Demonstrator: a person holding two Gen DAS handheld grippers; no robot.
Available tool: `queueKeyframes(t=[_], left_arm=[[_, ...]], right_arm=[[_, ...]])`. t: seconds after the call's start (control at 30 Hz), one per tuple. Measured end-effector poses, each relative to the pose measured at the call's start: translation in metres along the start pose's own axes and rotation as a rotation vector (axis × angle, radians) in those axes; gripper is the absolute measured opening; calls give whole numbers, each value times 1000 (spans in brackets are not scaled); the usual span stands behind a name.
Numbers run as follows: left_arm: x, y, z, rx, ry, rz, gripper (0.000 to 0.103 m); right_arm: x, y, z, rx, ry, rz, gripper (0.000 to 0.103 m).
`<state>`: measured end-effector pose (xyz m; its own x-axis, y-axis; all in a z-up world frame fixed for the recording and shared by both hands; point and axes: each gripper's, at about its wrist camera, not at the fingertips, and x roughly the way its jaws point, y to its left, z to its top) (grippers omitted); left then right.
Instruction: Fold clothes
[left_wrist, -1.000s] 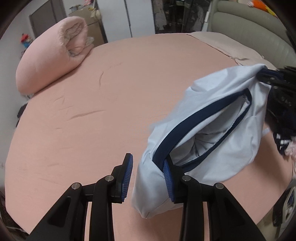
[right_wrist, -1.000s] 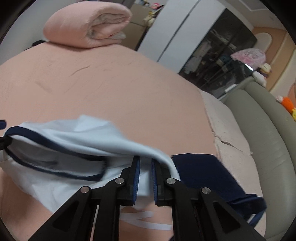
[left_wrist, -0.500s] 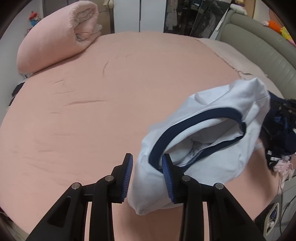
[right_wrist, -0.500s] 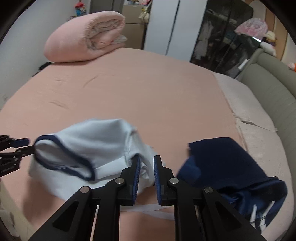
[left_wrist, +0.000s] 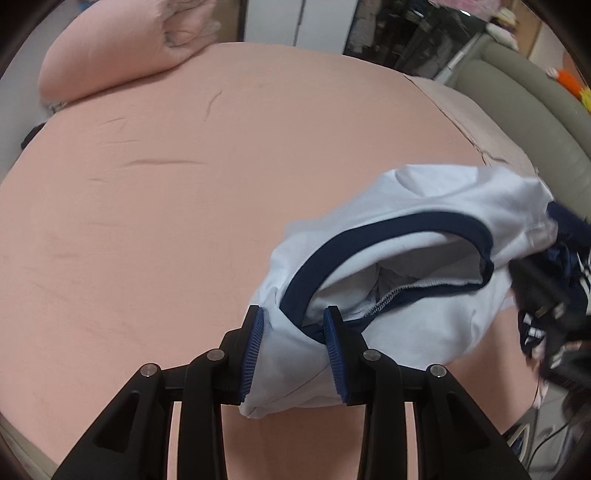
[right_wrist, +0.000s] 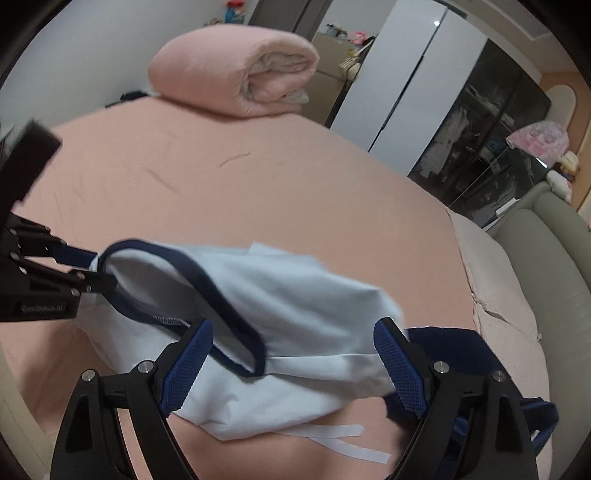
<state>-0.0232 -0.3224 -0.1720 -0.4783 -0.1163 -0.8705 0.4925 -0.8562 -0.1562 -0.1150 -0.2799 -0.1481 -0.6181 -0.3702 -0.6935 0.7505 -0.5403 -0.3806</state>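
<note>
A pale blue shirt with a navy collar band (left_wrist: 417, 266) hangs bunched above the pink bed (left_wrist: 184, 184). My left gripper (left_wrist: 293, 332) has the shirt's collar edge between its blue pads; the pads stand a little apart around the cloth. In the right wrist view the shirt (right_wrist: 280, 306) lies partly on the bed, and my right gripper (right_wrist: 291, 350) is wide open around it, holding nothing. The left gripper (right_wrist: 85, 275) shows there at the far left, gripping the collar.
A rolled pink duvet (right_wrist: 236, 74) lies at the far side of the bed. A navy garment (right_wrist: 454, 343) with white straps (right_wrist: 340, 439) lies by the shirt near the grey headboard (right_wrist: 546, 266). Wardrobes (right_wrist: 413, 81) stand behind.
My right gripper has opened and let go of the shirt, which has dropped toward the bed. My left gripper has closed in around the collar edge.
</note>
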Motion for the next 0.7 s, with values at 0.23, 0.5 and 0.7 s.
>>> queueKeyframes(t=[0.23,0.5,0.7], left_arm=[[10,0,-5,-2,4,-23,62],[30,15,-4,-22,28,34,64],[14,3,-7,65,-36,92,64]], right_arm=[[29,32,-3,-142,-6,-141,89],[50,38,-1,-213,-10,-333,89],[43,14,-1,-154,-8,-475,89]])
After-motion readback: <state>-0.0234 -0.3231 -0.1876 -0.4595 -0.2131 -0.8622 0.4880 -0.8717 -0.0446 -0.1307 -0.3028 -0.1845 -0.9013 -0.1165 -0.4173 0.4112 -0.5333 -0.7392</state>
